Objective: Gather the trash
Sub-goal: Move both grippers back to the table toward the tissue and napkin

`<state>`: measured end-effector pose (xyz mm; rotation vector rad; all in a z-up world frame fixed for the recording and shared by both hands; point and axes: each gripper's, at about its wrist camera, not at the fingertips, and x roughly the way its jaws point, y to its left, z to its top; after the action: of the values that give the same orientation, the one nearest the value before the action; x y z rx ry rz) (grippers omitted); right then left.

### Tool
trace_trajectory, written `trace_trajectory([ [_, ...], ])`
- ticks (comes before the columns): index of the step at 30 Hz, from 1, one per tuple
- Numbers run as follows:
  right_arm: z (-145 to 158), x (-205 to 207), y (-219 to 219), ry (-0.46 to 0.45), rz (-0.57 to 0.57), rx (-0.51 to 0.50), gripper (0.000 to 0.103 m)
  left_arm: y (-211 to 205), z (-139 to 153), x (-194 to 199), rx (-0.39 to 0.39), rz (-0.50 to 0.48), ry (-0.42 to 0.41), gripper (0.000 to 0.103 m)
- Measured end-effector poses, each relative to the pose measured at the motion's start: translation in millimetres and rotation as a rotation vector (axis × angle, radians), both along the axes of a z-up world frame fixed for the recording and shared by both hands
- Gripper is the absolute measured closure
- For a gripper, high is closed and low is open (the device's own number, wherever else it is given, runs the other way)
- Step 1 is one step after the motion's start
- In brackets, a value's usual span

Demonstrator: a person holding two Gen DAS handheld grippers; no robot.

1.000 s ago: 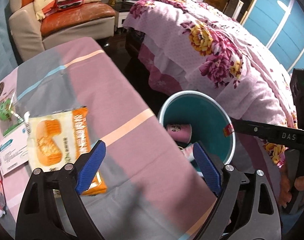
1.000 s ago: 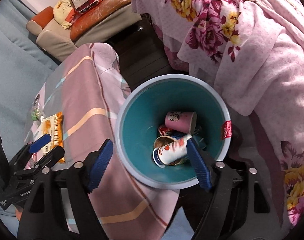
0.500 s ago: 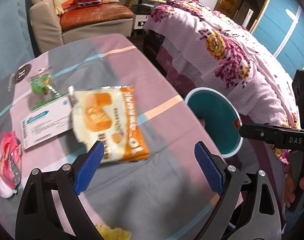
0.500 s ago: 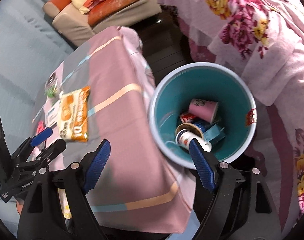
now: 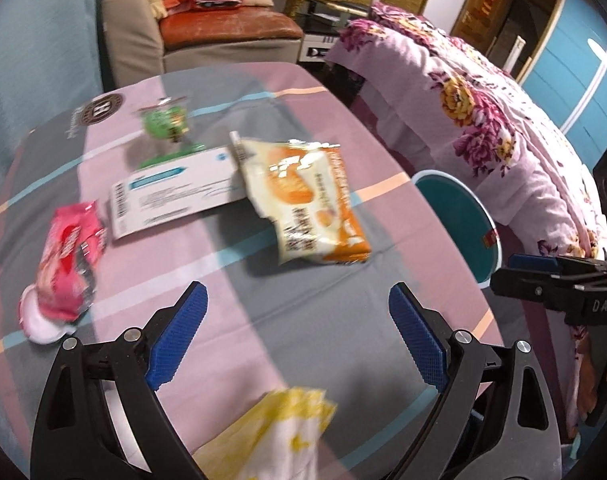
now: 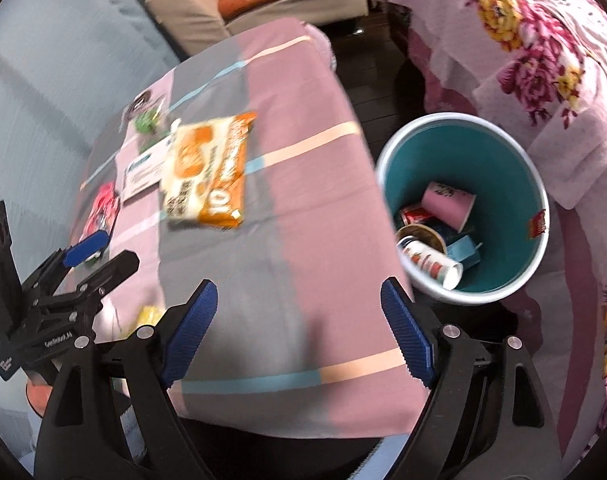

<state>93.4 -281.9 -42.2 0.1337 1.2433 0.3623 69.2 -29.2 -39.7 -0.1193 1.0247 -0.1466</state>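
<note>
Both grippers have swung off the bin (image 6: 463,160) back over the table (image 5: 295,280); bin now at table's right edge, already holding cups. Left gripper (image 5: 297,340) wide, empty; right gripper (image 6: 299,328) opening, nothing between its jaws. 5 trash items left: orange wrapper (image 5: 307,208), white packet (image 5: 171,196), pink wrapper (image 5: 69,256), green wrapper (image 5: 167,124), yellow wrapper (image 5: 279,432); next pick likely the orange one.

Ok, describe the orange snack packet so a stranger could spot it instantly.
Start at the table's striped pink-and-grey cloth, beside the teal bin. Near its middle lies the orange snack packet, overlapping a white paper slip. It is the only orange-and-cream wrapper there, and the largest.
</note>
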Motion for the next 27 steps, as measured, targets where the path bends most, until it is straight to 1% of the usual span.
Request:
trace_trajectory([
  [9, -13.7, -35.2, 58.2, 0.046, 0.122, -0.003, 0.023, 48.8, -10.0, -41.6, 0.038, 0.060, 0.020, 0.011],
  [15, -30.2, -58.9, 95.2, 0.108, 0.195, 0.001, 0.023, 77.7, -19.7, -69.2, 0.055, 0.092, 0.033, 0.011],
  [19, -39.3, -74.5, 125.3, 0.139, 0.269, 0.010, 0.023, 97.4, -27.0, -85.8, 0.075, 0.123, 0.040, 0.011],
  [21, -44.5, -79.5, 141.6, 0.162, 0.306, 0.021, 0.023, 109.9, -30.8, -94.8, 0.075, 0.148, 0.038, 0.011],
  [27, -57.2, -87.4, 172.5, 0.198, 0.341, 0.019, 0.023, 141.6, -42.2, -115.3, 0.052, 0.210, 0.067, 0.011],
])
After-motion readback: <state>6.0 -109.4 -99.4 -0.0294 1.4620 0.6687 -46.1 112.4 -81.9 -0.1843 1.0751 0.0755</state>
